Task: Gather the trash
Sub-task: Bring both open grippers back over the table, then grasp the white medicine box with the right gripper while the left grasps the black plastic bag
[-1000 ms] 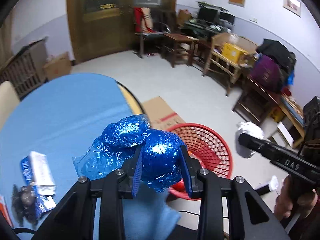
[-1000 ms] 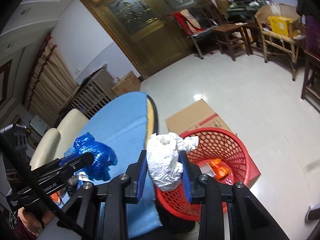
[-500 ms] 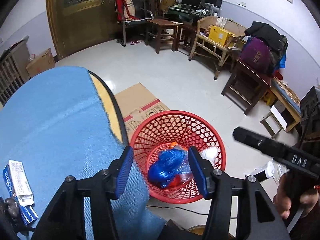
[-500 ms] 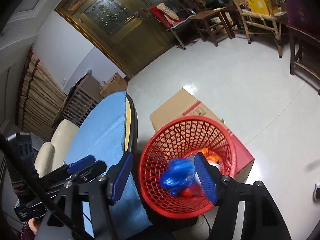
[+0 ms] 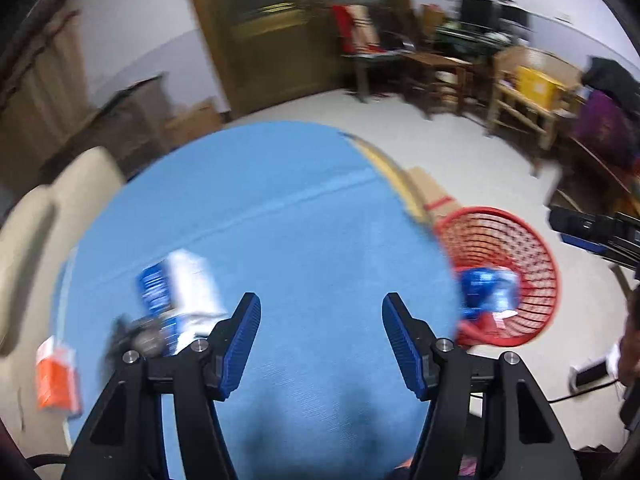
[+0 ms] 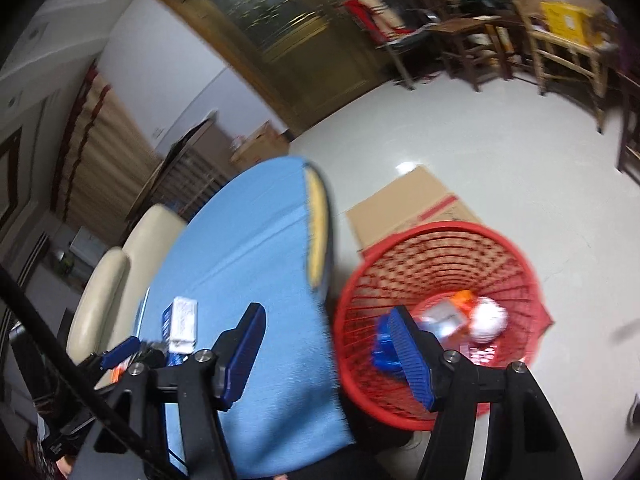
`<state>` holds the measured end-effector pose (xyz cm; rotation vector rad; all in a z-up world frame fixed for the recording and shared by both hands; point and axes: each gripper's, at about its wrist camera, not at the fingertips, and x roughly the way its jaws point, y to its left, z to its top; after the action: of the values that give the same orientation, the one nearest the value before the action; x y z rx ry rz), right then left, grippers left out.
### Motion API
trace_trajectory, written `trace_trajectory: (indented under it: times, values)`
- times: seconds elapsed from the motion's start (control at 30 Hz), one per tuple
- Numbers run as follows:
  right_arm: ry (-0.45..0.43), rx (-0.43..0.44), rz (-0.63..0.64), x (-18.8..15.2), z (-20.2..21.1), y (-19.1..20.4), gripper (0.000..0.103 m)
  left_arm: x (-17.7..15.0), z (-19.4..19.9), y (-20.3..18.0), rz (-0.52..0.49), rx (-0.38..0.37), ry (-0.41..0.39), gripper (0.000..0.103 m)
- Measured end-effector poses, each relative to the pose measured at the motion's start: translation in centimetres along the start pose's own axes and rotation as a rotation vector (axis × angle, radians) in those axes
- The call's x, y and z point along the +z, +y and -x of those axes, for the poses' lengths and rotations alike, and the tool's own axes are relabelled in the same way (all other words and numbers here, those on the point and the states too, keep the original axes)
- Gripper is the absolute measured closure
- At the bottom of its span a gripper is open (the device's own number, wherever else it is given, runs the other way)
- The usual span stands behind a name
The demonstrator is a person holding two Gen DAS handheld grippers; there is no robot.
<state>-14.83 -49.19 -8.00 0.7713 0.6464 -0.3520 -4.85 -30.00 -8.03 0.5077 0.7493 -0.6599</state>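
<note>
The round counter [image 5: 280, 216] under its blue cloth fills most of both views, with a cream chair [image 6: 120, 280] at its far left side. On the floor just beside the counter's right edge stands the red mesh basket [image 6: 512, 256], and a flattened cardboard box [image 6: 408, 208] lies on the floor touching the basket's far side. Inside the basket sits the collected trash — a crumpled blue foil wrapper [image 5: 486, 288] against the near wall, a white paper ball [image 6: 490, 318] toward the right, and an orange scrap [image 6: 464, 298] with a pale packet beside it, both blurred. The left hand-held gripper [image 5: 320, 334] hangs over the middle of the counter with its blue-padded fingers spread wide and nothing between them. The right hand-held gripper [image 6: 326, 354] is likewise spread wide and empty; its left finger lies over the counter's cloth and its right finger over the basket's near rim, partly covering the blue wrapper. On the counter, ahead and to the left of the left hand-held gripper, lies a blue-and-white carton [image 5: 176, 280], with a dark, blurred object [image 5: 136, 334] just beside its near end. Farther left, near the counter's edge, lies a small orange packet [image 5: 56, 378]. Motion blur smears the small items, so their print cannot be read.
</note>
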Motion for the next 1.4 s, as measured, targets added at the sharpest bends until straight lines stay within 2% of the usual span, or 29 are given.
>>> trace_trajectory:
  times: [0.2, 0.33, 0.53, 0.77, 1.4]
  values:
    - [0.041, 0.101, 0.165, -0.2, -2.6, 9.3, 0.035, -1.6, 2.9, 7.5, 0.143, 0.165, -0.033, 0.038]
    - [0.048, 0.173, 0.280, -0.8, -3.4, 15.6, 0.035, -2.9, 4.3, 10.8, 0.203, 0.268, -0.049, 0.037]
    - [0.063, 0.225, 0.389, -2.8, -4.5, 21.7, 0.035, -5.4, 5.7, 14.3, 0.280, 0.330, -0.053, 0.037]
    - [0.101, 0.218, 0.416, -4.4, -6.0, 23.9, 0.035, -7.2, 5.7, 15.8, 0.314, 0.343, -0.052, 0.037]
    - [0.160, 0.209, 0.432, -5.5, -8.6, 25.2, 0.035, -8.6, 4.5, 18.1, 0.369, 0.345, -0.014, 0.037]
